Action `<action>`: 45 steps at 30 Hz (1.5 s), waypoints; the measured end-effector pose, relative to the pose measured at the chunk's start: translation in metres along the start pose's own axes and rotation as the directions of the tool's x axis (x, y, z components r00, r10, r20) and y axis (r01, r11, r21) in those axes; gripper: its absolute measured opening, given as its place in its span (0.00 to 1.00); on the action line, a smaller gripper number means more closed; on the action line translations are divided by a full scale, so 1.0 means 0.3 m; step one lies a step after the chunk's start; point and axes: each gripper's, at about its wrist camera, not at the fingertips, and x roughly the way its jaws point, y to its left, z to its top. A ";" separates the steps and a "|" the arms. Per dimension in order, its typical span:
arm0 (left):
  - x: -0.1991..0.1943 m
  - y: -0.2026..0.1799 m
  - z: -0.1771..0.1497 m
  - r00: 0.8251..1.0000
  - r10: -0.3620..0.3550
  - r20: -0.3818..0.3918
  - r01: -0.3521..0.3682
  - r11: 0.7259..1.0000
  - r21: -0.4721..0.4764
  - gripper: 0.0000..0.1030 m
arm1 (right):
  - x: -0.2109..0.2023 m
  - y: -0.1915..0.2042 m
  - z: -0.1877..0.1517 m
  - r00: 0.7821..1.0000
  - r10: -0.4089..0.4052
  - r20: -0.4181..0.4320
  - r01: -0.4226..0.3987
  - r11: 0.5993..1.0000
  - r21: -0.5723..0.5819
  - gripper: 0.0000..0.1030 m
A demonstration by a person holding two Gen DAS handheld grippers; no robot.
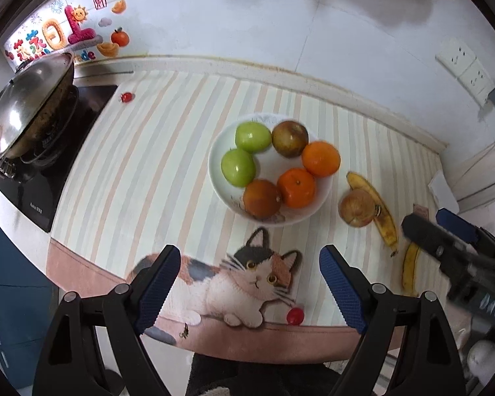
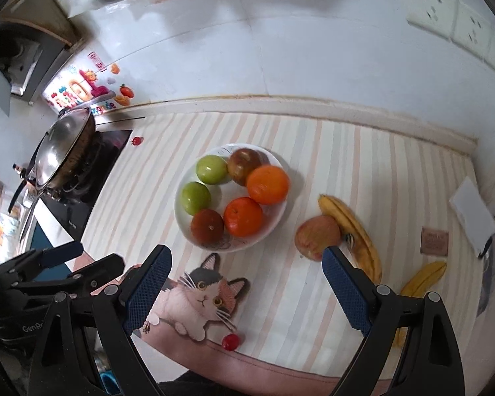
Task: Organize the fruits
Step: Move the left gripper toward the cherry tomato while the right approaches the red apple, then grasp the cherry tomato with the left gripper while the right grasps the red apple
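Both the left gripper (image 1: 249,283) and right gripper (image 2: 246,285) hang wide open and empty above the mat's (image 1: 168,138) near edge; mid-mat, the white plate (image 1: 221,191) holds six fruits, with an apple (image 2: 316,236) and two bananas (image 2: 353,231) toward the right edge

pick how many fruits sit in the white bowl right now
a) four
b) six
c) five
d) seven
b: the white bowl holds two green apples, two dark reddish fruits and two oranges, while a pale apple and two bananas lie outside on the mat.
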 end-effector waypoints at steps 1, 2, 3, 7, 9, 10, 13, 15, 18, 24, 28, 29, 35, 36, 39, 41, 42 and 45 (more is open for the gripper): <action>0.016 -0.008 -0.008 1.000 0.002 -0.012 -0.002 1.000 0.004 0.84 | 0.014 -0.042 -0.013 1.000 0.002 -0.003 -0.002 0.999 0.032 0.84; 0.048 -0.023 -0.026 0.999 0.009 -0.038 -0.008 1.000 0.012 0.84 | 0.030 -0.074 -0.020 1.000 -0.003 -0.011 0.003 0.999 0.050 0.77; 0.077 -0.035 -0.040 0.998 0.010 -0.061 -0.009 1.000 0.020 0.84 | 0.049 -0.104 -0.024 1.000 -0.008 -0.026 0.009 0.998 0.065 0.65; 0.215 -0.081 -0.107 0.985 -0.007 -0.175 0.013 0.999 0.035 0.84 | 0.146 -0.257 -0.042 0.996 -0.013 -0.092 0.027 0.989 0.148 0.64; 0.299 -0.103 -0.148 0.971 -0.022 -0.240 0.031 0.999 0.031 0.84 | 0.190 -0.306 -0.037 0.993 -0.015 -0.114 0.033 0.986 0.162 0.65; 0.339 -0.111 -0.168 0.962 -0.030 -0.271 0.038 0.999 0.024 0.84 | 0.216 -0.324 -0.032 0.992 -0.015 -0.127 0.036 0.986 0.161 0.65; 0.423 -0.126 -0.211 0.936 -0.069 -0.344 0.068 0.998 -0.015 0.77 | 0.304 -0.371 -0.012 0.987 -0.014 -0.163 0.041 0.986 0.164 0.65; 0.480 -0.134 -0.242 0.916 -0.096 -0.390 0.083 0.995 -0.049 0.74 | 0.352 -0.380 0.005 0.983 -0.012 -0.181 0.041 0.987 0.158 0.65; 0.522 -0.142 -0.266 0.896 -0.123 -0.426 0.095 0.992 -0.086 0.67 | 0.434 -0.379 0.040 0.977 -0.016 -0.212 0.046 0.990 0.137 0.65; 0.568 -0.171 -0.284 0.882 -0.129 -0.454 0.091 0.990 -0.105 0.61 | 0.550 -0.363 0.092 0.970 -0.020 -0.243 0.045 0.994 0.099 0.68; 0.587 -0.201 -0.298 0.874 -0.133 -0.467 0.096 0.990 -0.102 0.47 | 0.587 -0.324 0.117 0.964 -0.016 -0.265 0.036 0.997 0.069 0.68; 0.590 -0.204 -0.301 0.871 -0.132 -0.473 0.097 0.990 -0.097 0.42 | 0.595 -0.319 0.119 0.962 -0.009 -0.271 0.029 0.997 0.070 0.68; 0.600 -0.237 -0.311 0.875 -0.112 -0.471 0.093 0.994 -0.064 0.24 | 0.642 -0.295 0.127 0.952 0.033 -0.304 -0.008 0.996 0.084 0.68; 0.598 -0.231 -0.311 0.876 -0.114 -0.469 0.093 0.993 -0.067 0.24 | 0.657 -0.291 0.128 0.947 0.050 -0.317 -0.020 0.995 0.096 0.68; 0.592 -0.201 -0.299 0.883 -0.109 -0.456 0.083 0.994 -0.077 0.24 | 0.698 -0.280 0.125 0.936 0.093 -0.339 -0.053 0.991 0.123 0.68; 0.588 -0.182 -0.290 0.888 -0.110 -0.446 0.076 0.993 -0.093 0.24 | 0.714 -0.277 0.118 0.932 0.126 -0.340 -0.079 0.986 0.148 0.66; 0.583 -0.171 -0.285 0.891 -0.110 -0.440 0.073 0.992 -0.101 0.24 | 0.714 -0.270 0.117 0.936 0.120 -0.332 -0.077 0.987 0.137 0.66; 0.560 -0.138 -0.265 0.904 -0.110 -0.413 0.061 0.990 -0.128 0.24 | 0.711 -0.254 0.111 0.944 0.106 -0.313 -0.069 0.989 0.129 0.65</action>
